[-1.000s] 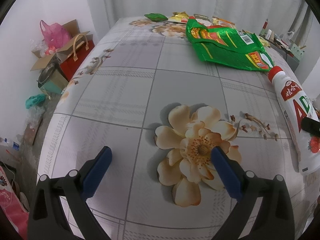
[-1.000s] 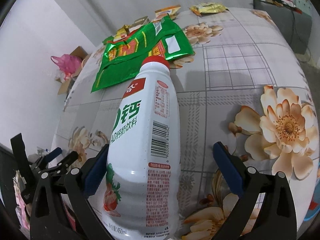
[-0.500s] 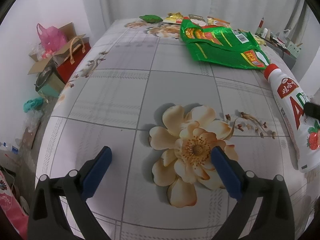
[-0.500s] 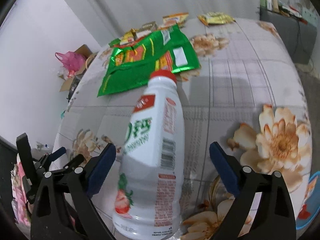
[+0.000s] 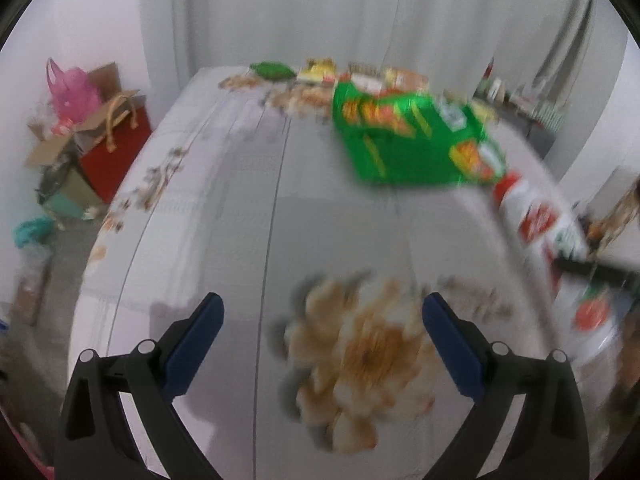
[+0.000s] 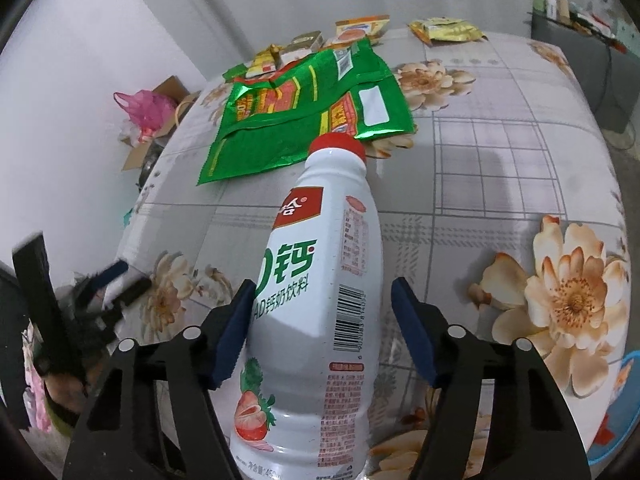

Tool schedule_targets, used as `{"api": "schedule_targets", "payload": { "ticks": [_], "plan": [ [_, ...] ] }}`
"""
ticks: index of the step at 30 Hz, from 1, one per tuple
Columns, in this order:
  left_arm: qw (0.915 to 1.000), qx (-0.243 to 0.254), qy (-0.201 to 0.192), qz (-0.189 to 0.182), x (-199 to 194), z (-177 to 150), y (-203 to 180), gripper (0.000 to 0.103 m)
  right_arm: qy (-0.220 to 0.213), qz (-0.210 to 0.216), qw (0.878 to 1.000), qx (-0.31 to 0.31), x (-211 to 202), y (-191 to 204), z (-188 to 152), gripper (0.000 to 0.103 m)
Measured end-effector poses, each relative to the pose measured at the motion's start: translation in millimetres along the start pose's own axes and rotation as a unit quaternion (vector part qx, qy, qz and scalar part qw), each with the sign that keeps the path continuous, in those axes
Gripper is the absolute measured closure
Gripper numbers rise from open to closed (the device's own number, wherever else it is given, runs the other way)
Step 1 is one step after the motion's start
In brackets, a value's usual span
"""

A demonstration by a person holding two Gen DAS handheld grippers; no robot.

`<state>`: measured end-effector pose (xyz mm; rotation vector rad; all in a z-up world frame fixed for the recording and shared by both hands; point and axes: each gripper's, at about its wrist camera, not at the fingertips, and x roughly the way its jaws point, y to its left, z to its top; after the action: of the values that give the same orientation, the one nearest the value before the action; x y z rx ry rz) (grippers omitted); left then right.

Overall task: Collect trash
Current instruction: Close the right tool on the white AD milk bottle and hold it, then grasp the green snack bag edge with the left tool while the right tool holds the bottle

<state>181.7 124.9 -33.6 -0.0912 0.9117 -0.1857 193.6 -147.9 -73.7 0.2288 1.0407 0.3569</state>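
Observation:
A white milk-drink bottle (image 6: pixel 320 280) with a red cap lies on the flowered tablecloth (image 6: pixel 500 168), cap pointing away. My right gripper (image 6: pixel 322 304) straddles its body and its jaws are closing. The left pad touches the bottle's side; a thin gap shows at the right pad. A large green foil snack bag (image 6: pixel 304 112) lies flat just beyond the cap. In the blurred left wrist view, my left gripper (image 5: pixel 322 312) hangs open over a printed flower, nothing between its fingers. The bottle (image 5: pixel 548 232) and green bag (image 5: pixel 412 140) lie to its right.
Several small snack wrappers (image 6: pixel 444 30) lie at the table's far end. Cardboard boxes, a red bag and a pink plastic bag (image 5: pixel 76 92) stand on the floor to the left. A grey cabinet (image 6: pixel 580 52) stands at the back right. The left gripper (image 6: pixel 116 280) shows at the left edge.
The right jaws have narrowed from wide open to close around the bottle. The left gripper has lifted and tilted up, so more of the far table shows, now blurred.

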Motion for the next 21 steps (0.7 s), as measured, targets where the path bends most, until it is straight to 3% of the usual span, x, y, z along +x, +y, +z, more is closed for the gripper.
{"api": "schedule_targets", "payload": {
  "ticks": [6, 11, 15, 17, 21],
  "plan": [
    [0.9934, -0.068, -0.006, -0.092, 20, 62, 15, 0.008, -0.003, 0.013, 1.000, 0.000, -1, -2, 0, 0.044],
    [0.9927, -0.070, 0.002, -0.099, 55, 115, 10, 0.021, -0.007, 0.022, 1.000, 0.002, -5, -7, -3, 0.044],
    [0.9884, -0.102, -0.004, -0.112, 96, 158, 13, 0.034, -0.010, 0.031, 0.999, 0.009, -7, -12, -5, 0.044],
    [0.9860, -0.116, -0.019, -0.118, 108, 171, 16, 0.035, -0.011, 0.036, 0.999, 0.014, -8, -14, -6, 0.044],
    [0.9845, -0.121, 0.019, -0.125, 145, 191, 11, 0.035, -0.012, 0.040, 0.999, 0.016, -8, -17, -7, 0.044]
  ]
}}
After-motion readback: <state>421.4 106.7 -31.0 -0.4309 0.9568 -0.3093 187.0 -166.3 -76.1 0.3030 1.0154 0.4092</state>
